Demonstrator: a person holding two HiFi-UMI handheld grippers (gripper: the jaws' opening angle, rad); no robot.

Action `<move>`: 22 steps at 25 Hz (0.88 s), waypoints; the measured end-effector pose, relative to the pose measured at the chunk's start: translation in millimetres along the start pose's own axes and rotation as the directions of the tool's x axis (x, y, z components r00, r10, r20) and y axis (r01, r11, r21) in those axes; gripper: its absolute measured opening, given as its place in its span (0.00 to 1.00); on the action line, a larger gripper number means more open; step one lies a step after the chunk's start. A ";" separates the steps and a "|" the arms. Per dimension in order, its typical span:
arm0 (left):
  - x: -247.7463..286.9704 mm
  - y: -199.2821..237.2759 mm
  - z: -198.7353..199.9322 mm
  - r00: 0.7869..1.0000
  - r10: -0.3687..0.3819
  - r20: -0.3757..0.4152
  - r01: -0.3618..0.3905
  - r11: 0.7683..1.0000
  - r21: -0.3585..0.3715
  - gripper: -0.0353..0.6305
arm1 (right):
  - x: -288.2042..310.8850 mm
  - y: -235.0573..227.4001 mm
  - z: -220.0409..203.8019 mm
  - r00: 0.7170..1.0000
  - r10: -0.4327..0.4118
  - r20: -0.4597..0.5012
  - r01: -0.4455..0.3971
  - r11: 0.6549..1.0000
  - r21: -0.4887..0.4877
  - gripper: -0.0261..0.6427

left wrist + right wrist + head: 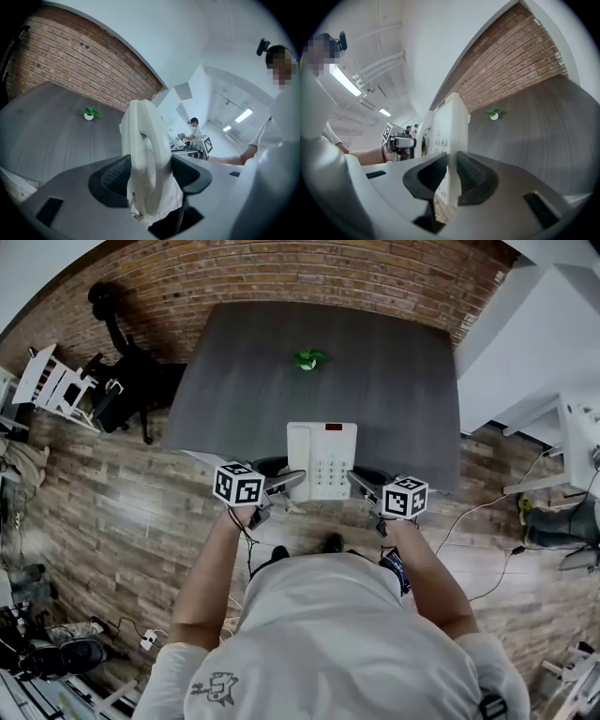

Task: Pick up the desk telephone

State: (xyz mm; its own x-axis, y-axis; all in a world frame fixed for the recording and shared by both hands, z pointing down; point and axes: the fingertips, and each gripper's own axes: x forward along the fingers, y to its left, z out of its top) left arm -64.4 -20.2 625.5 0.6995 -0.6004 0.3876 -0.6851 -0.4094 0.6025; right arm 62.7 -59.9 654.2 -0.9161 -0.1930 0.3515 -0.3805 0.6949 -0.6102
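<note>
Gripping phone (322,458) from both sides, left claw (149,176) on handset side, right claw (451,176) on opposite edge; presumably for level lift.

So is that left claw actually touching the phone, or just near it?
Touching. The left gripper view shows the left gripper's two dark pads pressed against both sides of the white handset of the desk telephone, with no gap.

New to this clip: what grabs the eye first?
A white phone sits at the near edge of the grey table, clamped from both sides. The left gripper is on its handset side and the right gripper on its thin right edge. A small green plant stands farther back on the table.
</note>
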 end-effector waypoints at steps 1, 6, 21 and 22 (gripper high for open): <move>-4.6 -0.3 1.2 1.000 -0.004 0.004 0.004 1.000 0.003 0.49 | 1.5 4.8 0.4 1.000 -0.004 0.006 0.004 1.000 0.000 0.14; -41.2 -0.4 -9.2 1.000 -0.029 0.001 0.029 0.999 0.022 0.49 | 12.9 41.5 -15.9 0.999 -0.023 0.030 0.023 1.000 0.006 0.14; -91.7 -0.5 -22.8 0.997 -0.079 -0.019 0.079 0.996 0.034 0.49 | 26.7 92.8 -38.5 0.996 -0.076 0.054 0.075 0.997 0.030 0.15; -89.3 -0.7 -19.5 0.996 -0.081 -0.025 0.082 0.996 0.034 0.49 | 25.5 91.6 -35.0 0.995 -0.080 0.054 0.079 0.996 0.032 0.15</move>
State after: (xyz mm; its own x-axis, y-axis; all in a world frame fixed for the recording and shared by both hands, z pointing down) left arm -122.4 47.1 604.1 0.7578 -0.5480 0.3542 -0.6317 -0.4803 0.6085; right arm 8.9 23.2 632.1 -0.8880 -0.2853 0.3606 -0.4553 0.6553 -0.6027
